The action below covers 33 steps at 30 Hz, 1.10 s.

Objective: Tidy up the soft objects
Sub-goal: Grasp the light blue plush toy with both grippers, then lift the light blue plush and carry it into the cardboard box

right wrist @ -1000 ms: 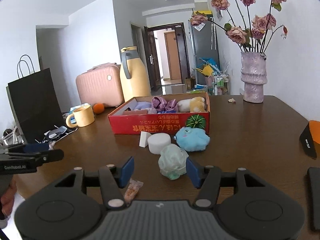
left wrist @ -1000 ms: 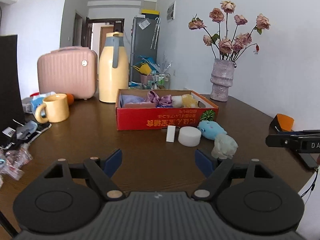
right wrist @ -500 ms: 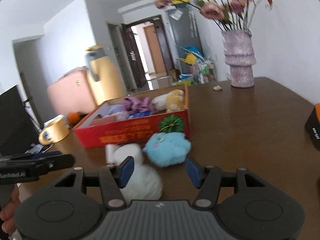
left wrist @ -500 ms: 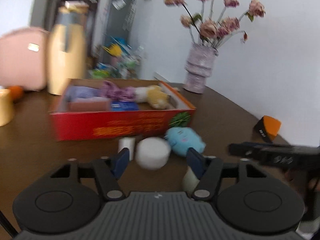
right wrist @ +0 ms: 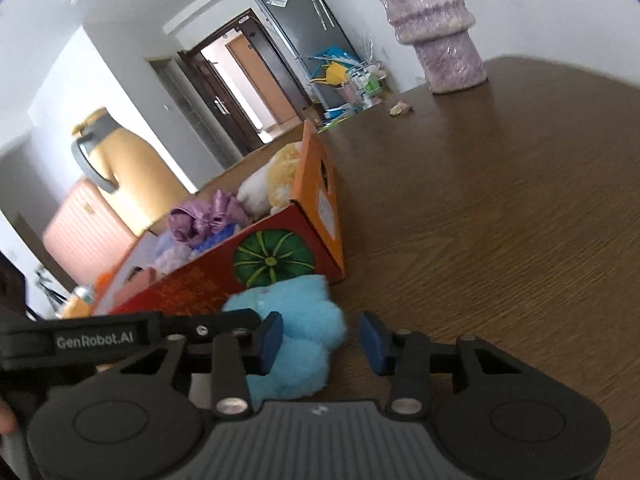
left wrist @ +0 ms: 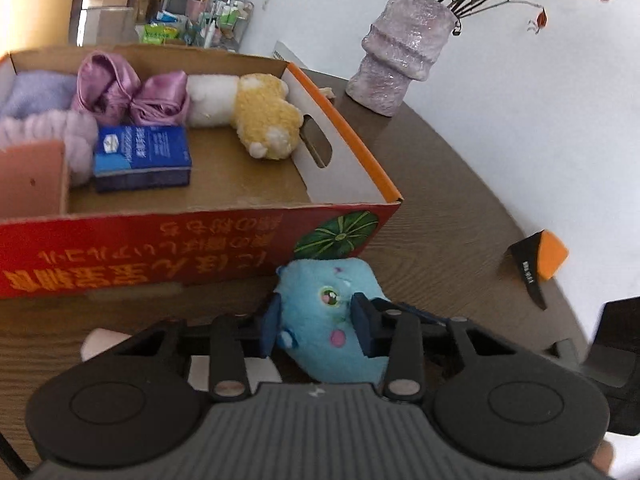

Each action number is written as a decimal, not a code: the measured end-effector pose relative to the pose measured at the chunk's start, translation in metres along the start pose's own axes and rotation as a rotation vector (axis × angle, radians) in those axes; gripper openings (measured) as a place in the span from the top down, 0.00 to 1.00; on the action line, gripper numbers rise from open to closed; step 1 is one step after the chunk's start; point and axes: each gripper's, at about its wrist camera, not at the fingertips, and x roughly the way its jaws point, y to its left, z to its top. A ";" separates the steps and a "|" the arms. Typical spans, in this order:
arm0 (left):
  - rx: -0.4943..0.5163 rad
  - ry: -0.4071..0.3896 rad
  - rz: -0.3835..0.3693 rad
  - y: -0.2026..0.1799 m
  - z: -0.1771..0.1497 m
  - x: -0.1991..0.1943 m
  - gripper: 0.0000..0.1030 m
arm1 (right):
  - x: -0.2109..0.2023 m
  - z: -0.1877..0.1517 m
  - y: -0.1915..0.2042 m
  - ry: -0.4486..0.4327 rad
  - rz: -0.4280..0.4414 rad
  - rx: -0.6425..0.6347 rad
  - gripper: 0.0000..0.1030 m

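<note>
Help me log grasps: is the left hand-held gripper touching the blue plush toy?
Touching. The left wrist view shows the left hand-held gripper, its jaws just closing, with both blue fingers pressed into the sides of the blue plush toy.

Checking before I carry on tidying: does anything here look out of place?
Yes. The blue plush toy lies on the table against the red box, not inside with the other soft things. Both tools straddle it, which is odd.
</note>
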 end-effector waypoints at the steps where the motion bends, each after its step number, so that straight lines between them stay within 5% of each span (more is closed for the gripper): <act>1: -0.008 -0.006 -0.002 0.001 0.000 0.000 0.65 | 0.001 0.001 -0.002 0.005 0.022 0.017 0.65; 7: -0.044 -0.044 -0.038 -0.006 -0.004 -0.022 0.68 | -0.014 0.001 0.005 -0.039 0.038 0.015 0.71; 16: -0.005 -0.261 -0.095 -0.026 -0.063 -0.157 0.69 | -0.113 -0.024 0.079 -0.161 0.151 -0.127 0.72; 25: -0.116 -0.240 -0.028 0.020 -0.150 -0.219 0.69 | -0.125 -0.101 0.134 -0.027 0.178 -0.209 0.72; 33: -0.259 -0.174 0.019 0.079 -0.188 -0.222 0.70 | -0.094 -0.146 0.161 0.094 0.116 -0.262 0.71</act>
